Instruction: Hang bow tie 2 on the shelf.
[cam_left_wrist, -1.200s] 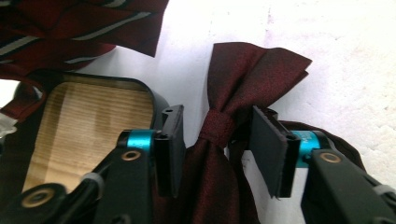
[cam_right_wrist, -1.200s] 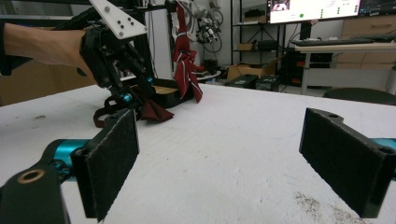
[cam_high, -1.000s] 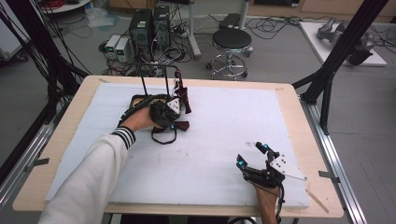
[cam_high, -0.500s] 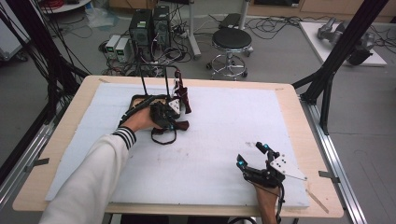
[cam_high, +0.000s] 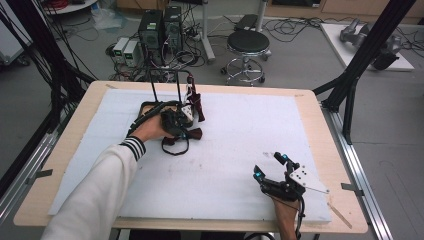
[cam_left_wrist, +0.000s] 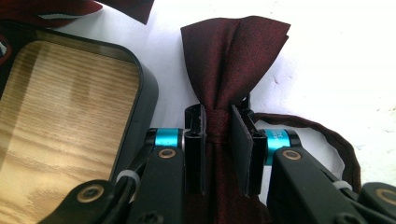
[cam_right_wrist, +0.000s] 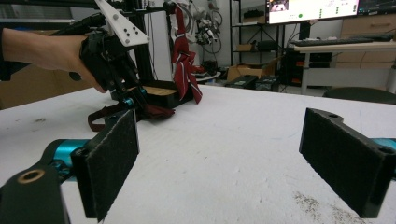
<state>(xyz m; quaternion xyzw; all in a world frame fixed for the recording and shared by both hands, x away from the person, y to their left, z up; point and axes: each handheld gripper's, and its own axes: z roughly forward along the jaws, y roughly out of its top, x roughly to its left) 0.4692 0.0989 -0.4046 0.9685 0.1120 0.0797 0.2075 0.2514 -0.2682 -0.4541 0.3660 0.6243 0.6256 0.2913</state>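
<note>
Left gripper view: the left tongs (cam_left_wrist: 218, 140) are clenched on the knot of a dark red bow tie (cam_left_wrist: 233, 56). Both pads press the narrow middle of the tie, one on each side. The jaws have just been closing, with the knot between them. One wing of the tie fans out beyond the pads and lies on the white table cover (cam_left_wrist: 336, 60). The tie's strap (cam_left_wrist: 322, 133) loops out past one jaw and lies flat on the cover. A black tray with a wood-grain floor (cam_left_wrist: 60, 116) sits just beside the other jaw, apart from the tie.

High view: the left tongs (cam_high: 186, 129) are at the far left part of the table (cam_high: 65, 165), held by the person's left hand (cam_high: 150, 129) in a white sleeve with a striped cuff. The bow tie (cam_high: 192, 134) lies on the white cover just in front of the tray (cam_high: 148, 106), its strap (cam_high: 175, 149) curling toward the near edge. A black stand (cam_high: 165, 85) rises from the tray, and a red striped tie (cam_high: 195, 102) hangs from it.

Right gripper view: the right tongs (cam_right_wrist: 243, 140) are released, the two pads well apart with nothing between them, low over the bare cover. In the high view they (cam_high: 270, 167) sit near the front right of the table, well apart from the bow tie.
</note>
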